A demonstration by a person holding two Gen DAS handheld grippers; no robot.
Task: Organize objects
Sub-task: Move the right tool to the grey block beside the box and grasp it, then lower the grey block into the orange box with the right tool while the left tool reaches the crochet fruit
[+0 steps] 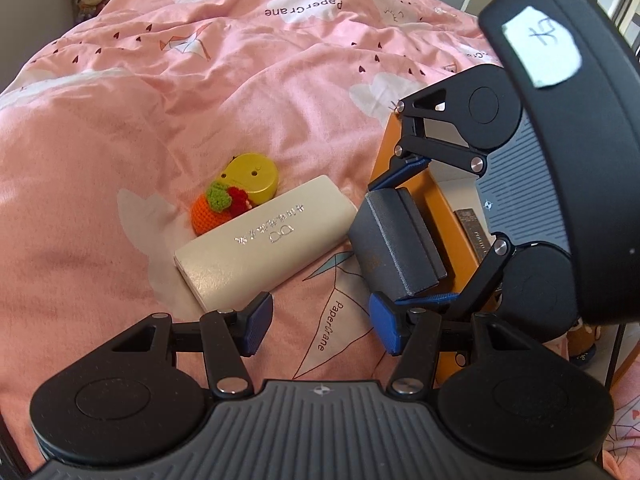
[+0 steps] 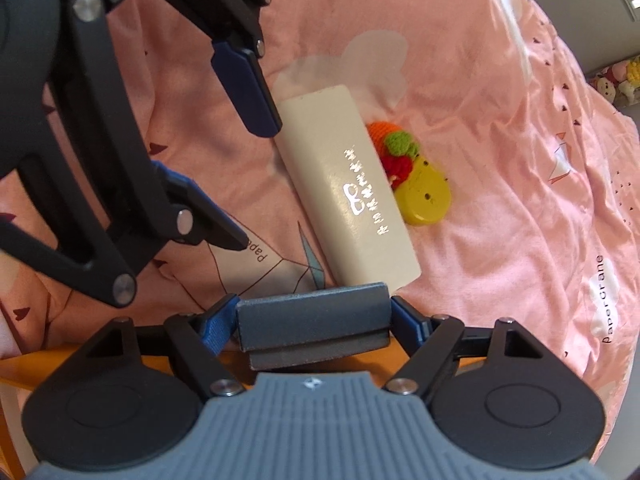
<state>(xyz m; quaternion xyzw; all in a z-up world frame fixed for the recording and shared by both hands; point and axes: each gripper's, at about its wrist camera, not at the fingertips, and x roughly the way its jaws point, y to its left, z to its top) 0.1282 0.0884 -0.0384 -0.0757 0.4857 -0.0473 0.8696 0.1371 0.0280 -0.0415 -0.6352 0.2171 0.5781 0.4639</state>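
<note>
While the right gripper [image 1: 400,236] clamps its 2 blue fingers [image 2: 218,328] on the ends of a grey block [image 2: 312,316] just above the rim of an orange box [image 1: 440,208], the left gripper [image 1: 320,324] hangs with its jaws wide apart and nothing between them. Beside the orange box, a cream case [image 1: 264,240] lies flat on the pink quilt [image 1: 160,100]. Touching the case's far side are a crocheted orange toy [image 1: 212,208] and a yellow disc [image 1: 252,178].
</note>
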